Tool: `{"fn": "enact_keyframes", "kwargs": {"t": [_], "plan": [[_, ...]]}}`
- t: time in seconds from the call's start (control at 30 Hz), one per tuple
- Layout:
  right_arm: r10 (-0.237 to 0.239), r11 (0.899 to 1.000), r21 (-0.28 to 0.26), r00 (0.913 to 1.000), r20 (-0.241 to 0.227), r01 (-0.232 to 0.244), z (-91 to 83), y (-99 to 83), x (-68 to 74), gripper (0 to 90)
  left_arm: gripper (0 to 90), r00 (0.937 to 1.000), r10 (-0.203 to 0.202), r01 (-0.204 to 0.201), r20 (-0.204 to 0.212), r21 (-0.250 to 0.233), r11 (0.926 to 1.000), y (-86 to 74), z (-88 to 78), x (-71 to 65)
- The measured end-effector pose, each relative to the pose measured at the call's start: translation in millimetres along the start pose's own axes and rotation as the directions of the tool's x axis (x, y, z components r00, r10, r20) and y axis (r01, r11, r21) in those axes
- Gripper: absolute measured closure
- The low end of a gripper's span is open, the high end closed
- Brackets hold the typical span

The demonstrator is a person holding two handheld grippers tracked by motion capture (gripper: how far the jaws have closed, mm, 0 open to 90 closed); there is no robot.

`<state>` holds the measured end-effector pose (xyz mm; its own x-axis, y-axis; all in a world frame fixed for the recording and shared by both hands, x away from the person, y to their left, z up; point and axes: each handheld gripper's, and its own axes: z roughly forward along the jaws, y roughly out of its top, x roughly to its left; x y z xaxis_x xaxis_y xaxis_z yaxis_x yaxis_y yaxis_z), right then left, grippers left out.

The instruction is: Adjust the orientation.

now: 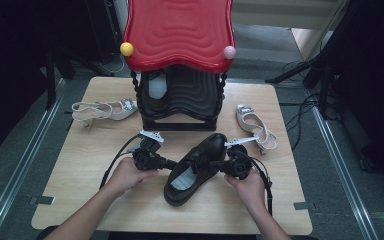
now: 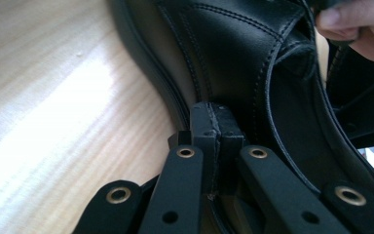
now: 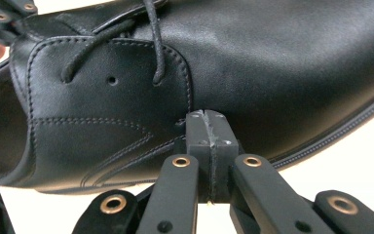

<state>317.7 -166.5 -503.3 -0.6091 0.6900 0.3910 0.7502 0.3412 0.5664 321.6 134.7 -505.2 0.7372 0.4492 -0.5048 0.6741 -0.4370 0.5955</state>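
Note:
A black leather lace-up shoe (image 1: 195, 170) lies on the wooden table (image 1: 80, 165), toe toward the rack. My left gripper (image 1: 172, 163) comes at it from the left, my right gripper (image 1: 212, 163) from the right. In the left gripper view the pads are pressed together, the left gripper (image 2: 213, 114) tip resting against the shoe (image 2: 233, 53) wall near its opening. The right gripper (image 3: 208, 122) is likewise shut, its tip against the shoe (image 3: 272, 73) side below the laces. Nothing shows between either pair of jaws.
A small rack with a red wavy top (image 1: 179, 35) and black shelves stands at the back middle. One beige slingback heel (image 1: 105, 109) lies left of it, another (image 1: 252, 125) to its right. Dark stands and cables line the floor on both sides.

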Motion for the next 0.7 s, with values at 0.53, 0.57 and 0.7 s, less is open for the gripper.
{"fn": "enact_keyframes", "kwargs": {"t": [0.53, 0.57, 0.7], "plan": [[0.020, 1.000, 0.020, 0.9995, -0.024, -0.020, 4.4, 18.3, -10.3, 90.0, 90.0, 0.9982, -0.023, 0.026, 0.056, -0.047, 0.9986, 0.0, 2.0, -14.6], [0.021, 1.000, 0.020, 0.9995, -0.024, -0.021, 4.5, 18.5, -10.2, 90.0, 90.0, 0.9982, -0.021, 0.023, 0.055, -0.047, 0.9986, 0.0, 2.5, -15.3], [0.008, 1.000, 0.027, 0.9999, -0.012, -0.008, 6.3, 21.2, -9.5, 90.0, 90.0, 0.9984, -0.018, 0.021, 0.053, -0.045, 0.9988, -1.0, 7.1, -22.0]]}}
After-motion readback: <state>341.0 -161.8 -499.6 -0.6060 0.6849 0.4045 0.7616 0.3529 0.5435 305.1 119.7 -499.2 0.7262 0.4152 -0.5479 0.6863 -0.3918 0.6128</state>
